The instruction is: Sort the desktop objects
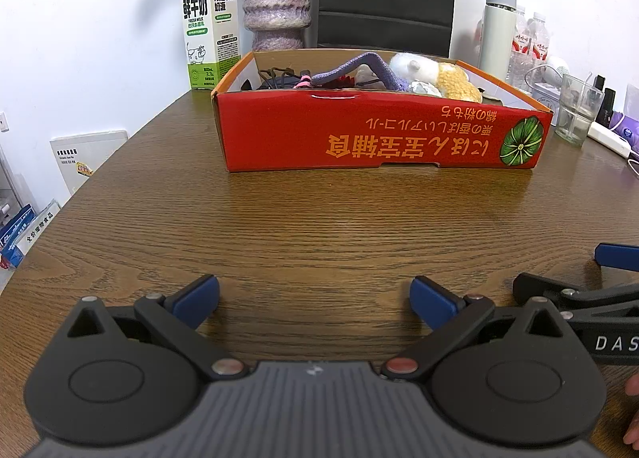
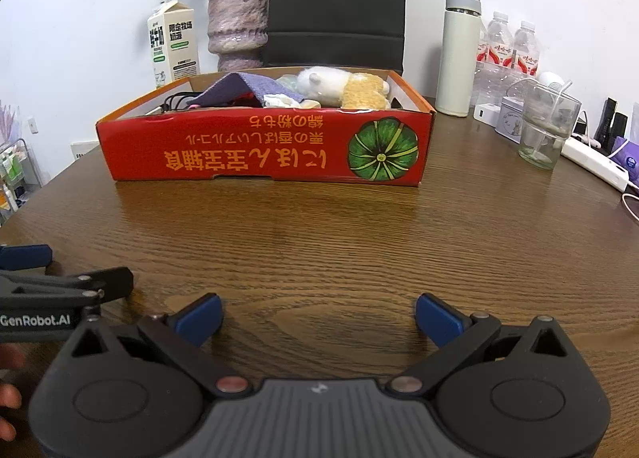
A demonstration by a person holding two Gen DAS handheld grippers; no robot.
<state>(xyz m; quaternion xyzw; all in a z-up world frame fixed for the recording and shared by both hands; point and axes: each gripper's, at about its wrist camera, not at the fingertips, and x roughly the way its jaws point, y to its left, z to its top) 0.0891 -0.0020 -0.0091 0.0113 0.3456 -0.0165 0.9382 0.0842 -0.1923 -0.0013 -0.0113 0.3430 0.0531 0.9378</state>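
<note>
Left tongs [image 1: 314, 298]: spread apart, empty, low over desk [image 1: 319, 226]
Right tongs [image 2: 318, 318]: spread apart, empty
Red box [image 2: 263, 150]: mid-desk, holding plush toy [image 2: 343, 86], purple cloth [image 2: 235, 88], cables

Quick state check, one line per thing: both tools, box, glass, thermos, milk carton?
left tool: open, empty
right tool: open, empty
red box: open-topped, holding items
glass: upright, looks empty
thermos: upright, lid closed
milk carton: upright, closed
</note>
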